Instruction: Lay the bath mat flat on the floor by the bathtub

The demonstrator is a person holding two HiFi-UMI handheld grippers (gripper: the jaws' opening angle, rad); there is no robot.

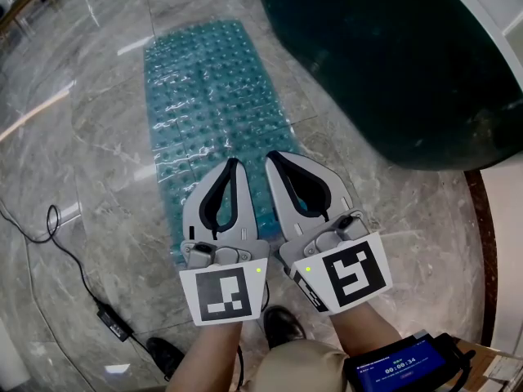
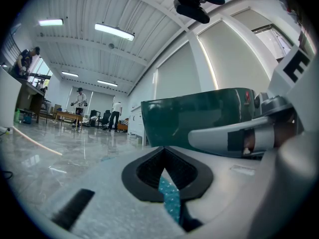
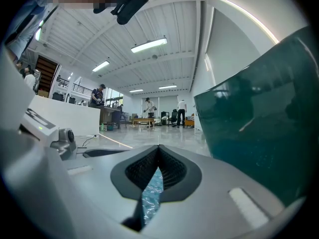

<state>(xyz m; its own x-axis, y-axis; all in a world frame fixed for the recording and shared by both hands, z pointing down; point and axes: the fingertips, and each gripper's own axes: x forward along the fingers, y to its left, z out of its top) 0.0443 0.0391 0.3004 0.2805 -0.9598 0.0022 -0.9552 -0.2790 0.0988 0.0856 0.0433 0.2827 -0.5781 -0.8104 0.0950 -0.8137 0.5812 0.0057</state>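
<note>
The bath mat [image 1: 214,96], a see-through blue sheet covered in small bumps, lay spread flat on the grey marble floor [image 1: 82,145]. Its long right edge ran near the curved wall of the dark green bathtub [image 1: 409,64], with a strip of bare floor between them. Both grippers were held level, side by side, above the near end of the mat. The left gripper [image 1: 233,164] had its jaws closed tip to tip with nothing caught in them; in the left gripper view the mat showed only as a blue sliver through the gap behind the tips. The right gripper [image 1: 272,156] was closed and empty in the same way. A black cable [image 1: 61,251] trailed over the floor to the left of the mat and ended at a small power brick [image 1: 114,321]. The person's dark shoes [image 1: 283,325] showed beneath the forearms.
</note>
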